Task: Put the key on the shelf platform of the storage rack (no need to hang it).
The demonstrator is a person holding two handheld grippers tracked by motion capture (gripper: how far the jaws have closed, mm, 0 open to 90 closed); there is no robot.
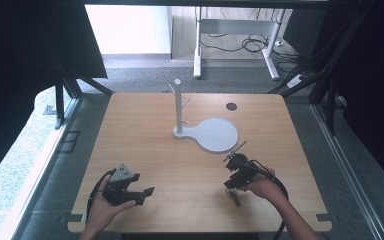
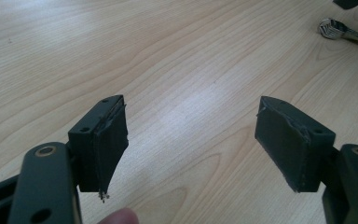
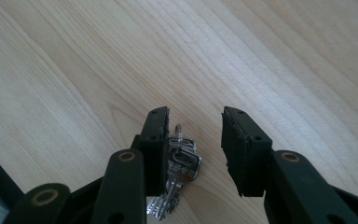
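- Keys (image 3: 177, 175) lie flat on the table (image 1: 145, 135), near its front right, under the right gripper (image 3: 193, 140); they also show far off in the left gripper view (image 2: 335, 28).
- Right gripper has its jaws partly open astride the bunch, the left jaw just beside the ring; nothing is pinched yet.
- Left gripper (image 2: 191, 140) is wide open and empty, held low over bare wood at the front left.
- Stand (image 1: 178, 107) with pegs on a white base sits mid-table, well apart from the keys, its pegs bare.
- Judgement: work is at its start, the pickup in hand. Closing on the keys, lifting, carrying and probably hanging them on a peg all remain.
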